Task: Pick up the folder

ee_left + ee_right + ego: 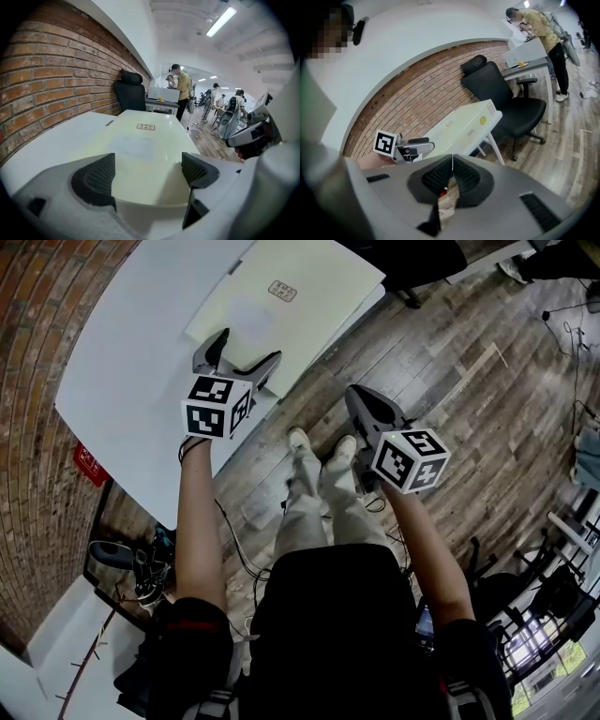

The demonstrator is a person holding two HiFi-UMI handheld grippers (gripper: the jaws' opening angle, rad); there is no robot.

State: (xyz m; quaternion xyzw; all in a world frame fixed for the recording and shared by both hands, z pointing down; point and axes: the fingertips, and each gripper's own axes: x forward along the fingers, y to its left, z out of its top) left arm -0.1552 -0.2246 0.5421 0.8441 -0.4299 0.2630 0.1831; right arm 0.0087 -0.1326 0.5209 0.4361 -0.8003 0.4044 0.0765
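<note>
Folder (300, 315) flat on table (122, 381), not yet grasped; your left gripper (247, 351), fingers wide, at its near edge; right gripper (359, 401) fingers closed, empty.

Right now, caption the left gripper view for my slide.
Open left gripper facing the pale folder on the white table.

Bright ceiling strip light (220, 21), sharp frames, strong fisheye bending at edges

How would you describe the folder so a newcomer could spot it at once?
Find the brick wall, then the white table beside it. The folder lies flat on that table. It is pale cream against the white top and bears a small printed label.
</note>
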